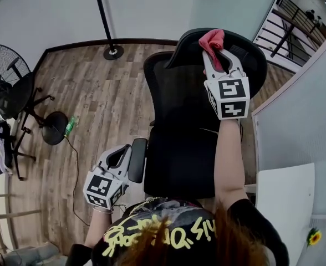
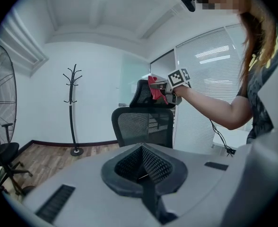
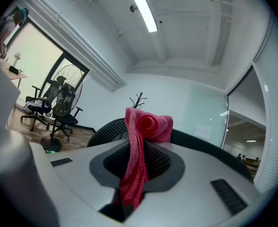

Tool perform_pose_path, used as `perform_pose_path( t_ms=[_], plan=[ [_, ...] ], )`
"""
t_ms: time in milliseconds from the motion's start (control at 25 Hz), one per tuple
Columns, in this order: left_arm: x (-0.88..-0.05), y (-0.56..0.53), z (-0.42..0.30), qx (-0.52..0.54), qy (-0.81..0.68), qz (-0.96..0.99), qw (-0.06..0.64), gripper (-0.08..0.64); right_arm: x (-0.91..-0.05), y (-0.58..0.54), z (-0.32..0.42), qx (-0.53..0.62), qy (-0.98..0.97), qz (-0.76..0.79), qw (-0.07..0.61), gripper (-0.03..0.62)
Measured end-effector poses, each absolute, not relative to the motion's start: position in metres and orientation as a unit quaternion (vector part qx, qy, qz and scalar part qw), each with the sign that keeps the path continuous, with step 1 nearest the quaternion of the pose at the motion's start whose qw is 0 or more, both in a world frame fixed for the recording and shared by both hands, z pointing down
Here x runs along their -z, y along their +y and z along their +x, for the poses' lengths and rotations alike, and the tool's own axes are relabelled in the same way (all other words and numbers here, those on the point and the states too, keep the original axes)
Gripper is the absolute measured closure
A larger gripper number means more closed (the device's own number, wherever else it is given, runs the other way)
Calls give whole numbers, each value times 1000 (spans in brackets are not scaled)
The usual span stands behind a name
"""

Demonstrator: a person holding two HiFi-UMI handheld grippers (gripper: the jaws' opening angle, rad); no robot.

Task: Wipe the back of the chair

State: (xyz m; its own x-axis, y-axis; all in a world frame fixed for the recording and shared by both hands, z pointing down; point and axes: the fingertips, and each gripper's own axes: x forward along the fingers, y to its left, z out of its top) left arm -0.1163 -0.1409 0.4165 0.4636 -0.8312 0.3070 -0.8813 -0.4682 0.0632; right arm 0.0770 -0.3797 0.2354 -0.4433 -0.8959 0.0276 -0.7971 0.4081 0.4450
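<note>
Chair (image 1: pixel 179 93) top edge meets red cloth (image 1: pixel 213 39) clamped by right gripper (image 1: pixel 217 57) fingers; left gripper (image 1: pixel 124 155) fingers closed, empty, beside armrest (image 1: pixel 138 160)

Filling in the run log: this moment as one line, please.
right claw: shut on red cloth, at office chair headrest | left claw: shut, empty, low beside armrest

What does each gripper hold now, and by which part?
The right gripper is shut on the red cloth, pinching its folded middle; a rolled end sticks out past the tips. The left gripper is shut and holds nothing.
</note>
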Motion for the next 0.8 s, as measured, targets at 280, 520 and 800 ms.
perform_pose_path(
  t_ms=[280, 520, 800],
  plan=[
    [-417, -136, -127, -122, -508, 846, 108, 568, -237, -373, 43, 193, -845, 483, 126, 531],
    [-418, -134, -133, -123, -508, 845, 109, 568, -239, -367, 26, 194, -852, 471, 122, 531],
    [-419, -134, -136, -123, -504, 848, 112, 568, -248, -356, 4, 196, -861, 452, 126, 531]
  ],
)
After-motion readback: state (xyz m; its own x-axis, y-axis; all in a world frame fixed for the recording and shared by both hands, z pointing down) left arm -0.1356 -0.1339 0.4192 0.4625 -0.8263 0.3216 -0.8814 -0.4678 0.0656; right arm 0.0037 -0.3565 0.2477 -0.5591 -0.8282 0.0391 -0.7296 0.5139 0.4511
